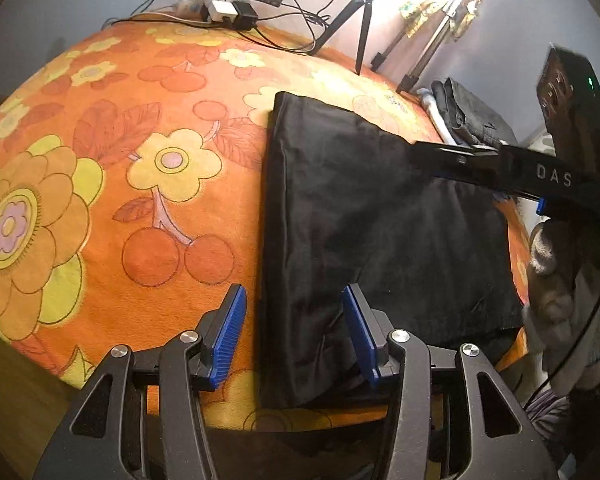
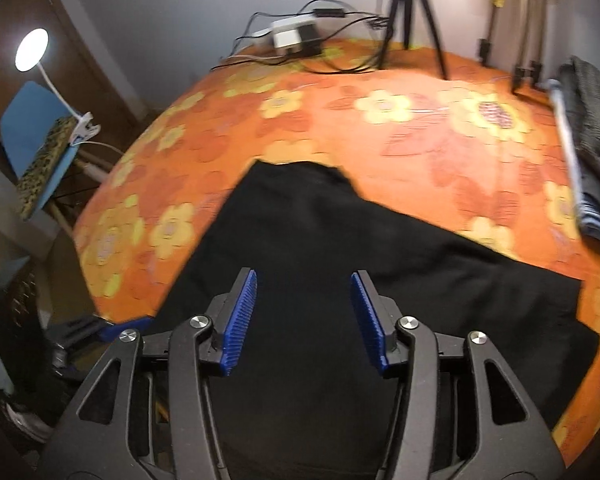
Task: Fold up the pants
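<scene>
To the left of my left gripper (image 1: pixel 294 334) there is only the orange flowered blanket (image 1: pixel 112 184). Its blue pads stand apart with nothing clamped; the near left edge of the black pants (image 1: pixel 363 236) runs up between them, the cloth lying flat and loose. The pants stretch ahead and to the right of this tool as a folded rectangle. Further right, my right gripper (image 2: pixel 303 316) hovers over the same dark cloth, jaws apart and empty, the fabric spreading ahead and rightward beneath it. Beyond it to the right sits a dark folded garment (image 2: pixel 591 128). I judge a fold has been laid and released. For the next fold I should grip both near corners evenly, take every layer, and lift together so the edge stays square.
</scene>
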Tool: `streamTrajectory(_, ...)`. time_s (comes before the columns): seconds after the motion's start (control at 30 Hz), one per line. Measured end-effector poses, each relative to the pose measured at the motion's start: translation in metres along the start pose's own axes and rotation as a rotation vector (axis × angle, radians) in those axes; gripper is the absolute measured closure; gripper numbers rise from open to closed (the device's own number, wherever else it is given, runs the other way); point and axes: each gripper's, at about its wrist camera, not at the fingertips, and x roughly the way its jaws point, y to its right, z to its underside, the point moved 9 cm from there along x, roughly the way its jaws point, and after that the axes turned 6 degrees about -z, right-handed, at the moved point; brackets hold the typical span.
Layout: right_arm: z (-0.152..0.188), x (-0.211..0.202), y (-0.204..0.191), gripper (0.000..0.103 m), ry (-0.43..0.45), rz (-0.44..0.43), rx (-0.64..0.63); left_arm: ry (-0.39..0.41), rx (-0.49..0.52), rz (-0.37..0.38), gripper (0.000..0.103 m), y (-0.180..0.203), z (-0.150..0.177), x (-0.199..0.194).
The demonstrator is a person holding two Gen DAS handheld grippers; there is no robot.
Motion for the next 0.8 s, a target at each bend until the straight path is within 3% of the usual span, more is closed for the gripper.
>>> streamTrajectory(0.13,-0.005,0.02,-0.02,0.051,-0.024,-0.025,0.031,0.012,-0.015,0.005,0.057,-0.003,-0.001,-0.001)
streamTrajectory(0.3,-0.01,0.045,-0.033,0.051,-0.059,-0.043,0.089,0.004,-0.033,0.03,0.076,-0.003,-0.001,0.001)
streamTrajectory(0.47,-0.01,0.062,-0.05,0.051,-0.096,-0.045,0.086,0.022,-0.013,0.036,0.083,0.003,-0.001,-0.004)
streamTrajectory(0.8,0.002,0.087,-0.066,0.051,-0.168,0.012,0.047,0.065,0.053,0.026,0.086,0.015,-0.001,-0.015)
